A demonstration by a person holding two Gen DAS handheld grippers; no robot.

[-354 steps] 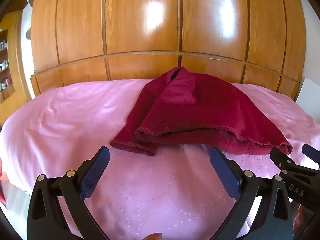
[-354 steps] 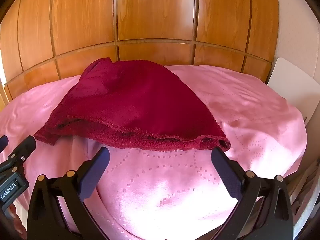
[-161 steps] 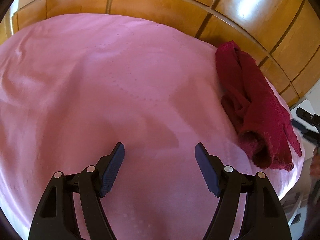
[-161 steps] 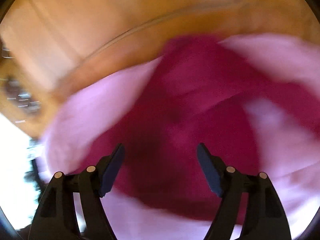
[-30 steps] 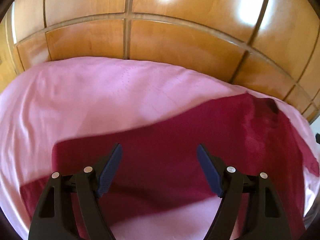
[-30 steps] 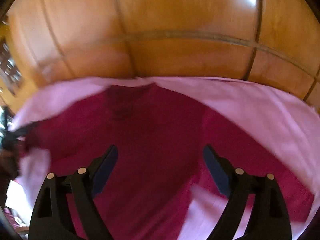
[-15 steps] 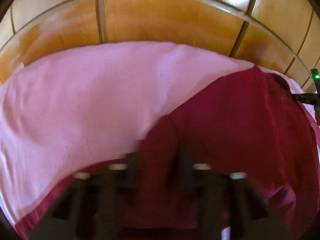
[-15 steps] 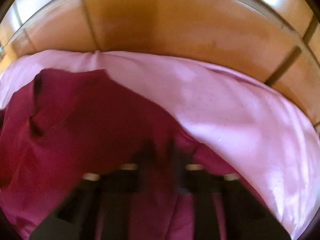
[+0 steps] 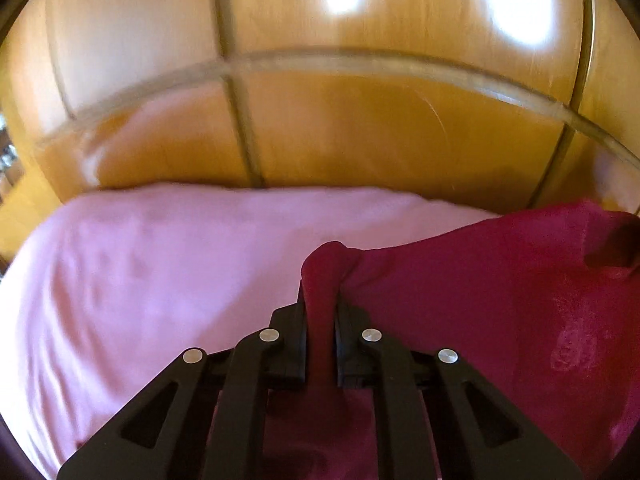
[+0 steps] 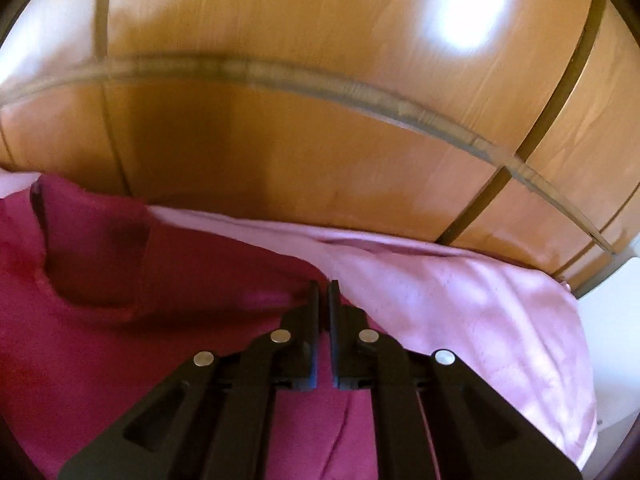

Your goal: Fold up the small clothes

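Nearest in the left wrist view, the left claw (image 9: 320, 300) is clamped on a bunched ridge of the dark red garment (image 9: 500, 300); the cloth rises between the fingers and pokes out past their tips as a rounded hump. In the right wrist view the right claw (image 10: 321, 292) has its fingers drawn almost together, with only a thin slit between them, sitting at the garment's (image 10: 160, 320) right edge where it meets the pink bedspread (image 10: 460, 300). Whether fabric is actually pinched in that slit cannot be told; the tips hide the contact.

Past the claws, the garment lies spread across the bed. From the left view it stretches to the right, fairly flat, with a faint printed motif (image 9: 576, 344) showing on its near right part. From the right view it fills the left half, and a darker flap or neck opening (image 10: 92, 252) sits at its far left. The bedspread (image 9: 160, 260) lies bare to the far left in the left view and to the right in the right view. Beyond the bed stand glossy wooden wardrobe panels (image 9: 340, 128).

As a judgement, the fold is at an early stage: the garment looks laid out in a single layer with no crisp fold visible, and each claw sits at one side of it, likely ready to lift and carry an edge over. The folding itself and any smoothing are left to do.
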